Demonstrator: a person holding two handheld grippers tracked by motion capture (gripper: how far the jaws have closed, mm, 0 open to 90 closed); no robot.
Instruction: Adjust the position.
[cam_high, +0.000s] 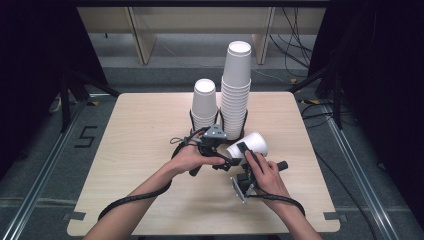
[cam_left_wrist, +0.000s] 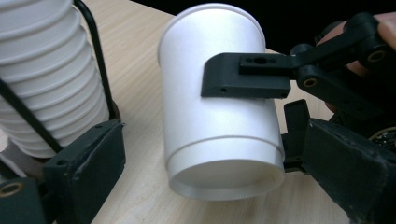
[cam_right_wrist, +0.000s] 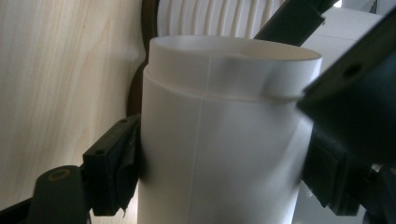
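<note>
1. We read no brand or print on the white paper cup (cam_high: 248, 145); its wall is plain in all three views. The one readable mark is a dark figure like a "5" (cam_high: 86, 136) on the floor left of the counter (cam_high: 145, 130).
2. From the high view we see the cup lying tilted on its side above the counter's middle, just in front of the tall stack of cups (cam_high: 235, 92), with a shorter stack (cam_high: 204, 105) to that stack's left. Both stacks stand upside down in black holders.
3. The right hand-held gripper (cam_high: 243, 148) is clenched on the cup: in the right gripper view its black pads (cam_right_wrist: 112, 170) press the cup's wall from both sides.
4. The left gripper view shows what that view hides: the cup's open mouth (cam_left_wrist: 227, 179) faces the camera, its closed bottom points away, and one jaw of the right hand-held gripper lies flat across the wall.
5. The left hand-held gripper (cam_left_wrist: 205, 163) is released. Its jaws stand either side of the cup's mouth end with a gap on the left; whether the right pad touches we cannot tell.
6. Only the high view gives us both hands (cam_high: 192, 157) and the trailing cables.
</note>
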